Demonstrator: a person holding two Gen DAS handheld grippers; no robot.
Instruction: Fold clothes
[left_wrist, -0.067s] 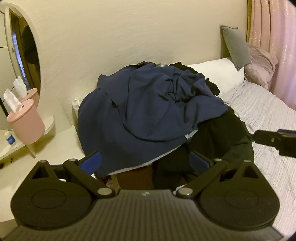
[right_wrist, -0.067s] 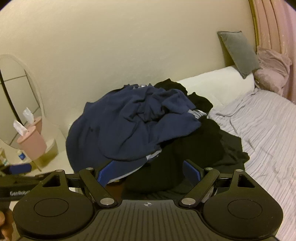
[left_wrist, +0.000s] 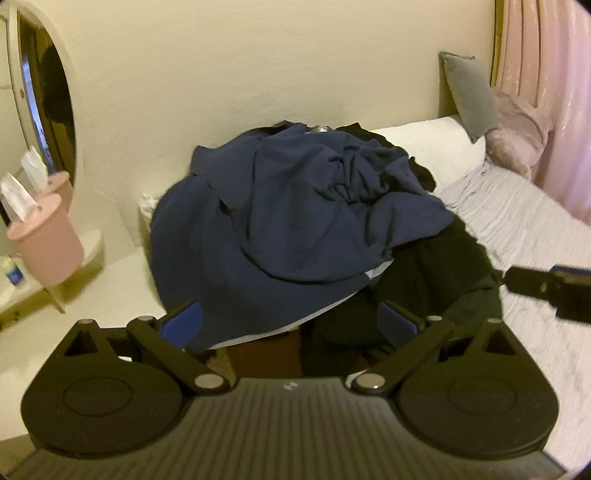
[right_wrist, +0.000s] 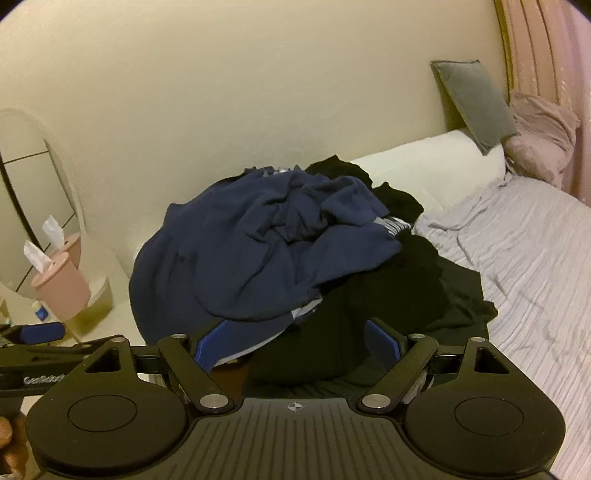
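A: Where are the clothes?

B: Heaped at the left end of the bed (right_wrist: 535, 266), up against the cream wall (right_wrist: 229, 92). A navy garment (left_wrist: 280, 236) lies crumpled on top, over black clothes (right_wrist: 399, 291) that spill out to the right onto the ribbed pale lilac bedcover.

A: And the two tools?

B: The left gripper (left_wrist: 290, 325) sits low in front of the heap, jaws spread wide, nothing between the blue pads; its left pad is just at the navy hem, though I cannot tell if it touches. The right gripper (right_wrist: 295, 343) is the same: jaws spread apart, empty, aimed at the near edge of the pile. Each shows at the edge of the other's view.

A: What else is in the room?

B: Far along the wall there is a long white bolster (right_wrist: 424, 162), then a grey cushion (right_wrist: 472, 99) leaning upright, and a pink pillow (right_wrist: 543, 136) beside a pink curtain (left_wrist: 554, 92) at the far right.

A: On the left?

B: An oval mirror (left_wrist: 40, 92) stands by the wall. On a small white surface (left_wrist: 92, 247) before it sits a pink tissue holder (left_wrist: 48, 243) with a tissue sticking up, doubled in the mirror, and a little bottle with a blue label (left_wrist: 13, 271) near it. Fingertips (right_wrist: 7, 432) show at the lower left edge of the right wrist view.
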